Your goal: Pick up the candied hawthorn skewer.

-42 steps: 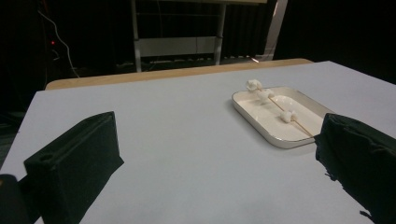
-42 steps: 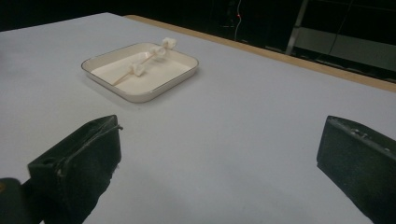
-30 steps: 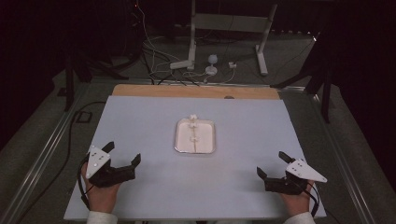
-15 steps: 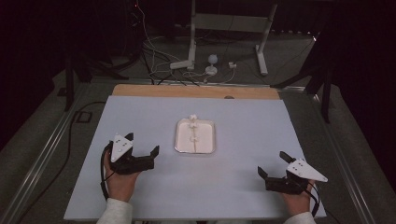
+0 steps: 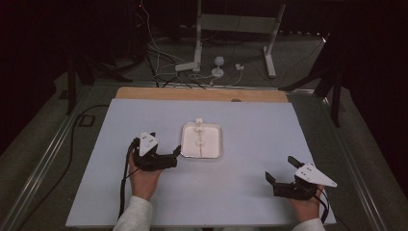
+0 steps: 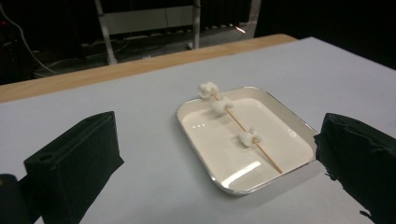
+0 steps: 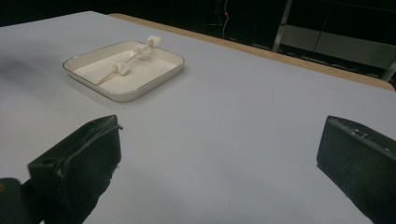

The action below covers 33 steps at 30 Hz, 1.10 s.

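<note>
A white tray (image 5: 212, 144) with a metal rim sits mid-table. In it lies a wooden skewer (image 5: 199, 137) carrying three marshmallows, its far end over the tray's far rim. My left gripper (image 5: 165, 143) hovers just left of the tray, open and holding nothing. In the left gripper view the tray (image 6: 261, 179) and skewer (image 6: 238, 125) lie between the spread jaws of the left gripper (image 6: 217, 154). My right gripper (image 5: 280, 168) rests open near the front right edge. The right gripper view shows the right gripper (image 7: 222, 135) and, far off, the tray (image 7: 126, 95) with the skewer (image 7: 123, 63).
The pale table top (image 5: 260, 125) ends in a wooden strip (image 5: 202, 94) at the far edge. Beyond it, a metal stand (image 5: 198, 43) and loose cables (image 5: 163, 72) lie on the dark floor. Metal rails run along both sides of the table.
My left gripper has moved forward and to the right, from the front left of the table up to the tray's left edge. The right gripper has stayed put.
</note>
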Tool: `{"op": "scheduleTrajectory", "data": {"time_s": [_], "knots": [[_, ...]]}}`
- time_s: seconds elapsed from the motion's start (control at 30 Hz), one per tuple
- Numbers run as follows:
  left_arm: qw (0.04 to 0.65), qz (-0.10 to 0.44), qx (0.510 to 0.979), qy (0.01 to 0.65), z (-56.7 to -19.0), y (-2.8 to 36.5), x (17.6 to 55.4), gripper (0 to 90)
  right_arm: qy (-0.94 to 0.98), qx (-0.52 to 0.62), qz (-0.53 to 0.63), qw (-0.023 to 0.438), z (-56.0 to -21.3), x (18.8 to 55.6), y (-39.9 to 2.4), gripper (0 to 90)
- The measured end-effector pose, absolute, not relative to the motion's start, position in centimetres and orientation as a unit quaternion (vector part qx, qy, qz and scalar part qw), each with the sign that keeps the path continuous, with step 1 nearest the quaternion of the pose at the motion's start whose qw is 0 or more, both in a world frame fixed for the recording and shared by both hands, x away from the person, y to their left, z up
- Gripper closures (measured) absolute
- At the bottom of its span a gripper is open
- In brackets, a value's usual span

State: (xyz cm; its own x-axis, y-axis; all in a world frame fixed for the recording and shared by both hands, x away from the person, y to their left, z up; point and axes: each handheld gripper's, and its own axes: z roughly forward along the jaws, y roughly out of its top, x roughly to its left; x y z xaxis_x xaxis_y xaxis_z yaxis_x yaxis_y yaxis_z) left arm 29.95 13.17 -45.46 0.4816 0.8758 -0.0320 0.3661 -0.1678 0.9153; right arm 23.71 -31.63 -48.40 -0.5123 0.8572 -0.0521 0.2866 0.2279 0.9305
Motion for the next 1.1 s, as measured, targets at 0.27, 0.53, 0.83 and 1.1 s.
{"op": "scheduleTrajectory", "data": {"time_s": [0.27, 0.53, 0.83, 1.1], "knots": [[0.46, 0.255, 0.735, 0.429, -47.1, 10.1, 31.9, 0.5, 0.726, 0.396, 0.48, 0.295, -48.5, 23.7, -31.8, 0.0], [0.444, 0.247, 0.747, 0.429, -48.3, 8.2, 33.2, 0.5, 0.728, 0.393, 0.478, 0.295, -48.5, 23.8, -31.7, 0.0], [0.424, 0.229, 0.76, 0.436, -50.0, 6.0, 34.6, 0.5, 0.73, 0.39, 0.478, 0.293, -48.5, 23.8, -31.7, 0.0], [0.407, 0.21, 0.771, 0.443, -51.1, 4.9, 35.1, 2.1, 0.73, 0.39, 0.479, 0.293, -48.5, 23.8, -31.7, 0.0]]}}
